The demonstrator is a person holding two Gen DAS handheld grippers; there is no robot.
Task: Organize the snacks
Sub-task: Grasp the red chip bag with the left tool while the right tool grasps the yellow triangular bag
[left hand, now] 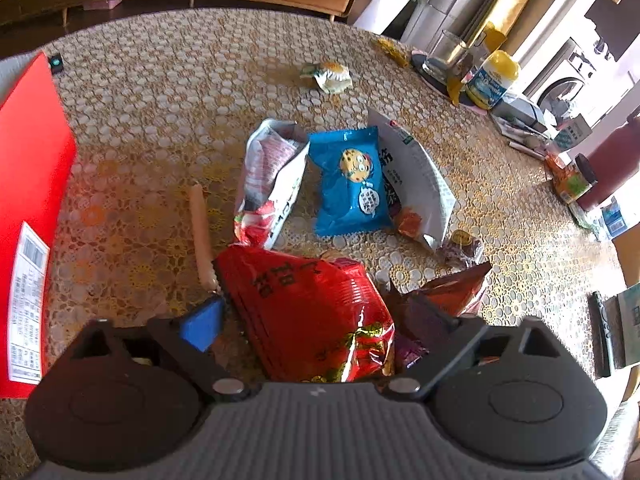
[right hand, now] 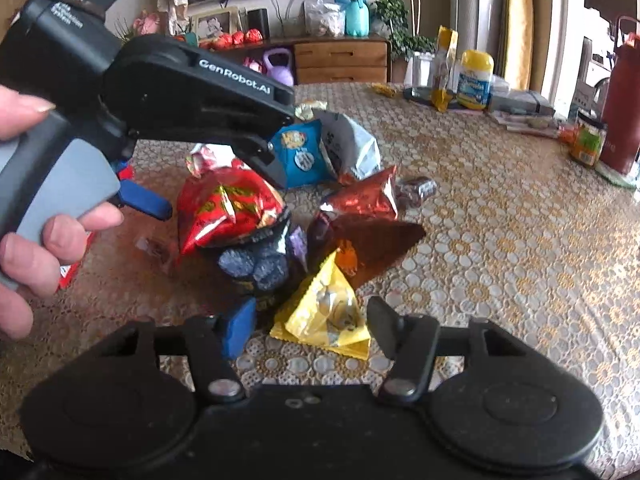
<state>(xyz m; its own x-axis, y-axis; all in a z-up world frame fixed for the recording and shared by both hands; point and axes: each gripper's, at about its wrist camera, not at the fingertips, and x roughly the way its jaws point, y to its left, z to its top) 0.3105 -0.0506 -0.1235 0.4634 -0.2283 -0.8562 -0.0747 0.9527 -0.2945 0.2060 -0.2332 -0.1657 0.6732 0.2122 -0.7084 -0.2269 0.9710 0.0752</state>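
Observation:
Snack packets lie on a patterned tablecloth. In the left wrist view my left gripper (left hand: 316,312) is open, its fingers on either side of a red snack bag (left hand: 304,312). Beyond lie a blue cookie packet (left hand: 350,184), a white bag (left hand: 416,184), a red-and-white bag (left hand: 268,184) and a sausage stick (left hand: 202,232). In the right wrist view my right gripper (right hand: 312,326) is open, its fingers flanking a yellow packet (right hand: 328,312) on the table. The left gripper (right hand: 216,200) hangs over the red bag (right hand: 228,208), next to a dark blue packet (right hand: 256,264) and a brown foil bag (right hand: 360,232).
A red box (left hand: 28,184) stands at the left. A small wrapped cake (left hand: 330,76) lies farther back. A glass (left hand: 444,56), a yellow-lidded bottle (left hand: 492,80), a jar (right hand: 588,138) and a dark red flask (right hand: 622,104) crowd the right edge. A wooden cabinet (right hand: 340,62) stands behind the table.

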